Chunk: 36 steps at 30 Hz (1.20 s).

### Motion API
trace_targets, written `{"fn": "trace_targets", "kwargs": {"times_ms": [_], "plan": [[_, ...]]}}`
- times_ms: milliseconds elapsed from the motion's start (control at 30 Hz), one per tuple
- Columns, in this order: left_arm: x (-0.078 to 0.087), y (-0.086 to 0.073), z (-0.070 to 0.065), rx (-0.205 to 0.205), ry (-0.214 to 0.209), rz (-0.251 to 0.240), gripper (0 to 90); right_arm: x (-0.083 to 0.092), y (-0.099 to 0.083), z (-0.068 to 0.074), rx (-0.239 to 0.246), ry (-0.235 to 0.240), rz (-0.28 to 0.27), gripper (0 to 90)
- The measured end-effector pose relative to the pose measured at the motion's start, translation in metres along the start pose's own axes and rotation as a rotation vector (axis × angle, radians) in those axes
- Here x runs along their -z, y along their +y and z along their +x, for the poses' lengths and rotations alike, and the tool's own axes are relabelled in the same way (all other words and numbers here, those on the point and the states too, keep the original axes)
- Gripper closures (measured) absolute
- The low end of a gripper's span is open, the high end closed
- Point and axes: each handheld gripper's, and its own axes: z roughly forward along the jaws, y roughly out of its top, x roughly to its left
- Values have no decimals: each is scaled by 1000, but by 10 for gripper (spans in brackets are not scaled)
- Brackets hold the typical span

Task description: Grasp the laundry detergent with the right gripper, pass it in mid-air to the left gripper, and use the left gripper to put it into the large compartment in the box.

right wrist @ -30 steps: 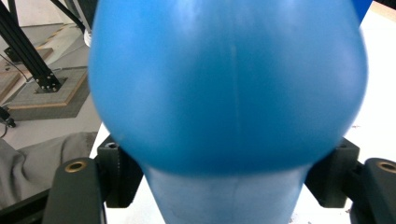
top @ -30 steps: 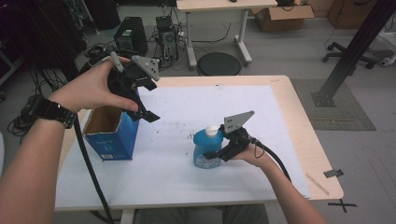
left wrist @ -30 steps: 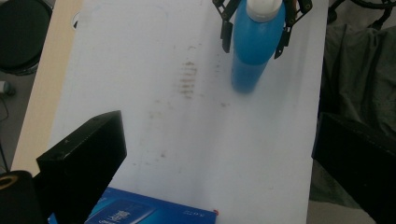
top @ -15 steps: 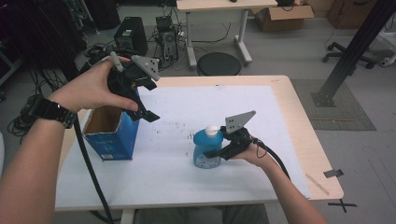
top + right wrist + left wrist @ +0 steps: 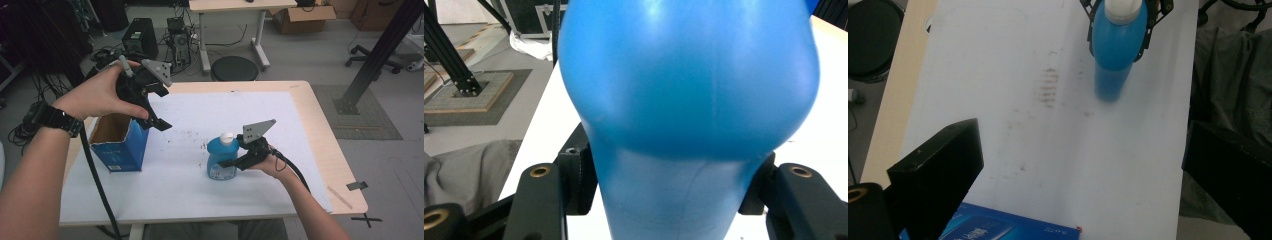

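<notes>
While the right gripper (image 5: pixel 235 162) sits nearest the table's front edge, its jaws have just been closing and now pinch the blue bottle (image 5: pixel 221 160) on both sides low on its body; the bottle stands upright on the white mat (image 5: pixel 220 115), just front of centre. At nine o'clock from the bottle stands an open blue box (image 5: pixel 118 145). Above the box's far rim, at about ten o'clock from the bottle, the left gripper (image 5: pixel 159 117) hangs in the air, jaws spread wide with nothing between them.
</notes>
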Motion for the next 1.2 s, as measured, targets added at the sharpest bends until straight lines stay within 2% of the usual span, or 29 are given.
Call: {"fn": "trace_targets", "kwargs": {"times_ms": [267, 633, 933, 1200], "plan": [[0, 1, 0, -3, -3, 2, 37, -2, 6, -1, -14, -9, 29, 421], [2, 3, -3, -10, -3, -1, 37, 3, 28, 1, 8, -11, 34, 422], [6, 14, -8, -28, -10, 1, 35, 5, 74, 1, 44, 11, 64, 422], [8, 23, -12, -35, -15, 5, 35, -1, 112, 3, 77, 40, 69, 423]]}}
